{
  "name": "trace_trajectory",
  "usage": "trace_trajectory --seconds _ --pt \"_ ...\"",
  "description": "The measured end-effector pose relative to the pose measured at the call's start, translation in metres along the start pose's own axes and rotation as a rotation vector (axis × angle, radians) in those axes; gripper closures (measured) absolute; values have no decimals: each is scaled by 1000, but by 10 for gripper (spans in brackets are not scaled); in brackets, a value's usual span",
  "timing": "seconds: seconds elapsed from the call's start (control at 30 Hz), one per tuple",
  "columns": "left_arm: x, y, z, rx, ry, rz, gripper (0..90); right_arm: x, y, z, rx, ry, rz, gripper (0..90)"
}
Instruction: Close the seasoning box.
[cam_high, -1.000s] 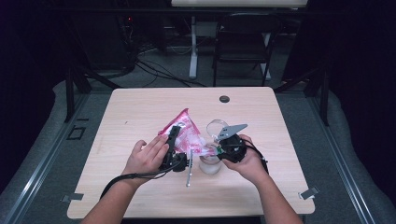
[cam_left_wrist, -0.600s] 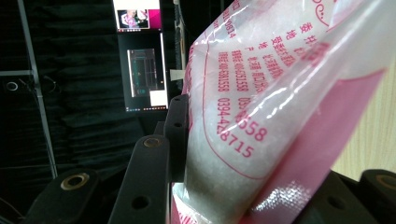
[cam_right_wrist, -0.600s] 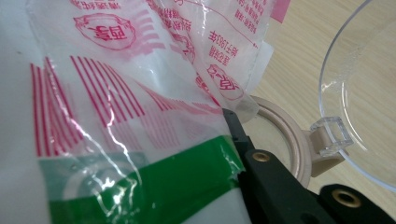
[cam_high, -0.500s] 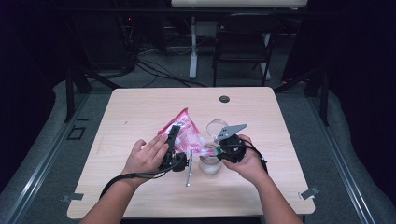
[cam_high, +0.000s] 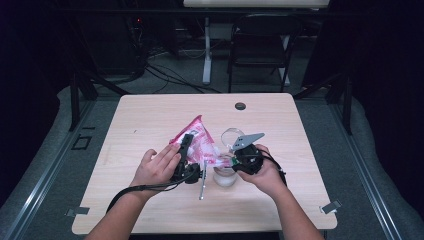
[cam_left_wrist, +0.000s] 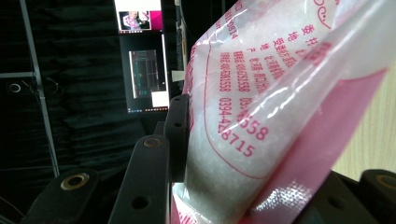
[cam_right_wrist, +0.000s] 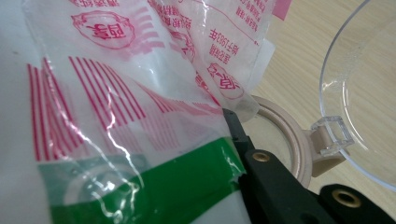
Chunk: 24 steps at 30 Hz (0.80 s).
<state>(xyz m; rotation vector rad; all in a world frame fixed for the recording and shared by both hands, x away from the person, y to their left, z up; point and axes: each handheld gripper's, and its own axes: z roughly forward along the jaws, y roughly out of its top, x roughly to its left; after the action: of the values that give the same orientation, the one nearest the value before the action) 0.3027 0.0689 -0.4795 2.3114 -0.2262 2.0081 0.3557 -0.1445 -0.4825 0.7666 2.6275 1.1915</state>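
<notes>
Holding a pink-and-clear plastic bag (cam_high: 197, 142) between both tools, we are at the pouring step: white granules are meant to go from the bag into a small clear jar (cam_high: 225, 175) standing on the wooden table (cam_high: 300, 135).

Our left gripper (cam_high: 186, 150) is clamped on the body of the bag, with one black jaw pressed against each side of the plastic, as the left gripper view makes plain. Our right gripper (cam_high: 239, 157) pinches the bag's lower corner just above the jar; in the right gripper view, film is caught against its black jaw, though the other jaw is hidden behind the plastic.

The bag is tilted, its top corner pointing away from us and its lower end hanging over the jar's beige rim (cam_right_wrist: 285, 135). The jar's clear hinged lid (cam_right_wrist: 359, 88) stands open behind it. A thin metal utensil (cam_high: 202, 175), perhaps a spoon, lies on the table just beside the jar.

We judge that the next move calls for raising the left end while keeping the pinched corner steady over the mouth, so the granules do not spill onto the table.

The bag is glossy, printed with pink characters and numbers, with a green band near its corner, and looks soft and heavy with white crystals.
</notes>
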Motion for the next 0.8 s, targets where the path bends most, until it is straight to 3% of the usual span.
trace_trajectory --seconds 0.8 --pt "1 1 0 -5 7 7 690 -1 -1 1 5 4 -1 900"
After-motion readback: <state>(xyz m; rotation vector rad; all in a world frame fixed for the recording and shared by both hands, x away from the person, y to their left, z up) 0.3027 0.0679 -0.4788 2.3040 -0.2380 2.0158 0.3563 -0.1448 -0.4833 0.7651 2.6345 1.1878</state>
